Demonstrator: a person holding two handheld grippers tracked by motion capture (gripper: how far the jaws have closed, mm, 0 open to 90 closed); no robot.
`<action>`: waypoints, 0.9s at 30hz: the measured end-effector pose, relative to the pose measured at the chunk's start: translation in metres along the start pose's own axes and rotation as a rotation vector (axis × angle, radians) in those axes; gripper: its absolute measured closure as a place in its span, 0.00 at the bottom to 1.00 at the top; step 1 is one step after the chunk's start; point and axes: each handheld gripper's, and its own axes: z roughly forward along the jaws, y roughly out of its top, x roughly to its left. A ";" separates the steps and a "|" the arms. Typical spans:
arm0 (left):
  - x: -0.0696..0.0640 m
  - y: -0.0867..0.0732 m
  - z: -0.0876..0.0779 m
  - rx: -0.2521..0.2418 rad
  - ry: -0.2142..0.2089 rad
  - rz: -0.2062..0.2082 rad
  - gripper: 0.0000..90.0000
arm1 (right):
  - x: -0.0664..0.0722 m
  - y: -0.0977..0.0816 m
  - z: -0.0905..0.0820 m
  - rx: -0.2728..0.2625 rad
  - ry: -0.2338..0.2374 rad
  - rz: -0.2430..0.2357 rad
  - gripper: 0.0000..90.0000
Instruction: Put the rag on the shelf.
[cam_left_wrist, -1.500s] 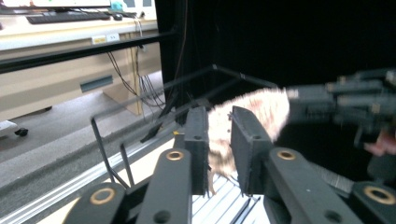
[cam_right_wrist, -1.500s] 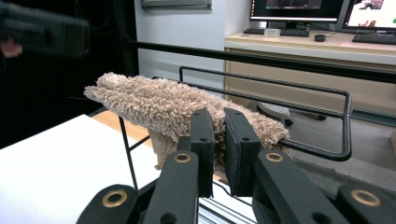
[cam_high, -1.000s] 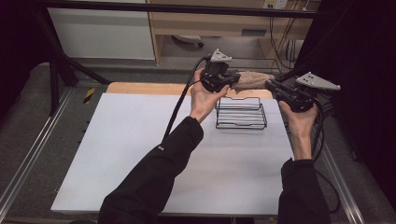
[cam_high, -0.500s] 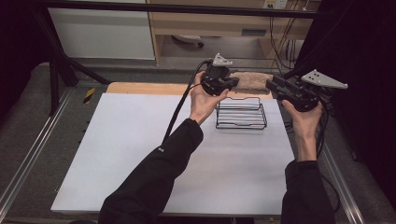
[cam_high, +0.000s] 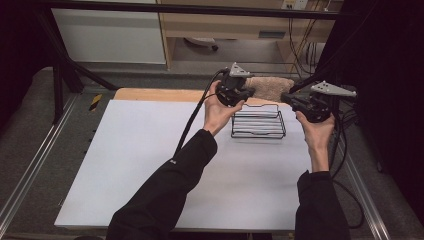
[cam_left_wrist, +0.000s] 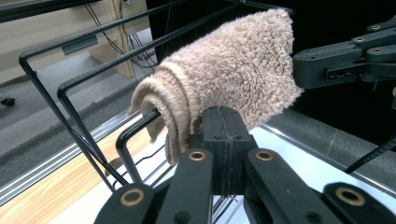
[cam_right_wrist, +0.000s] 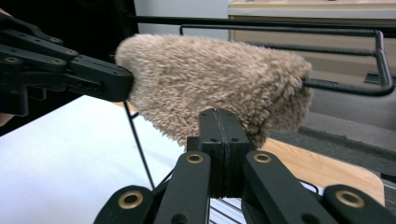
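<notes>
Rig: I am running two hand-held grippers over a white worktop (cam_high: 150, 165); the person's forearms enter from the near edge.
Towel: a beige fluffy towel (cam_high: 270, 87) is draped over the top bar of the wire rack, at the far edge of the worktop, right of centre. In the left gripper view the towel (cam_left_wrist: 224, 79) shows its folded layers hanging over the bar; in the right gripper view the towel (cam_right_wrist: 210, 79) appears as a plush hump across the same bar.
Wire rack: a black wire rack (cam_high: 258, 122) stands on the worktop between the two hands. Its upper bars (cam_left_wrist: 93, 46) run far beyond the towel on both sides.
Left gripper: the left gripper (cam_high: 247, 92) is held at the left end of the towel. Its jaws are fully together in the left gripper view, pads meeting face to face just below the towel's fold. I cannot tell whether cloth is caught at the tips.
Right gripper: the right gripper (cam_high: 289, 98) sits at the right end of the towel. Its jaws have just been closing and now stand pressed together, directly under the towel's lower edge. Whether they pinch any pile, I cannot tell.
Spacing: the two grippers face each other across the towel.
</notes>
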 end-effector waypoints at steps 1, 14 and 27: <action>0.000 0.000 0.001 0.000 0.001 -0.001 1.00 | -0.001 -0.002 0.001 0.000 -0.011 -0.004 1.00; 0.001 0.000 -0.002 -0.011 -0.004 -0.006 0.99 | -0.002 -0.004 -0.001 -0.025 -0.024 -0.020 0.95; 0.001 0.002 -0.026 -0.022 -0.003 -0.013 0.82 | 0.010 0.016 -0.015 -0.046 -0.018 -0.031 0.77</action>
